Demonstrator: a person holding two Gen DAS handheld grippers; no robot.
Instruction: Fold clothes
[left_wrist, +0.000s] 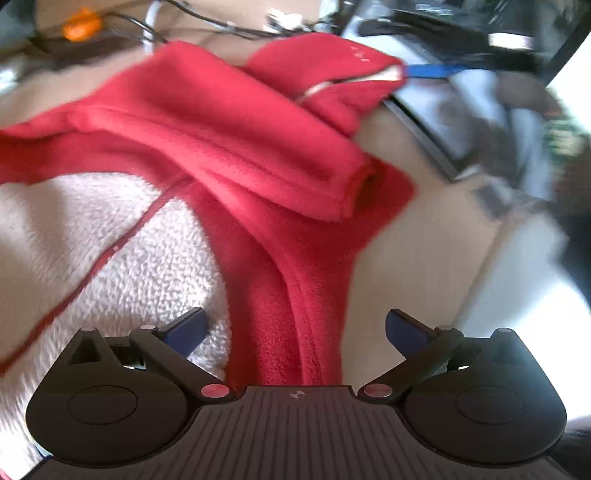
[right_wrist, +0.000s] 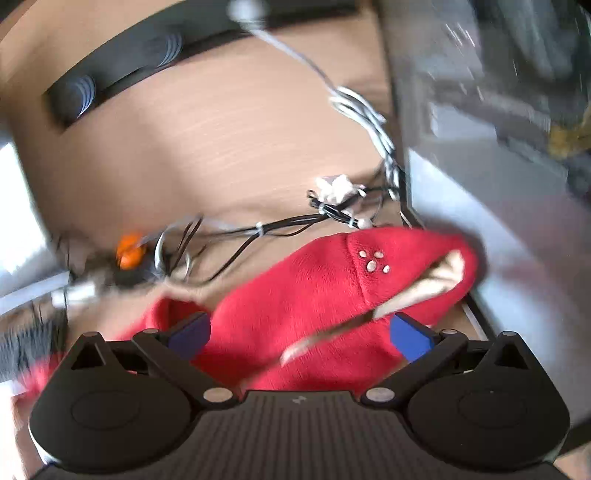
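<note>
Lying rumpled on the wooden desk (right_wrist: 155, 147), the red fleece jacket (left_wrist: 229, 155) has its white lining (left_wrist: 110, 240) turned up and one sleeve (left_wrist: 295, 162) across it. Both the left gripper (left_wrist: 295, 328) and the right gripper (right_wrist: 300, 330) hang over it, jaws apart, holding nothing. The cables (right_wrist: 280, 225) just beside the hood (right_wrist: 369, 273) toward the desk's far edge could snag and drag if either claw closes carelessly.
</note>
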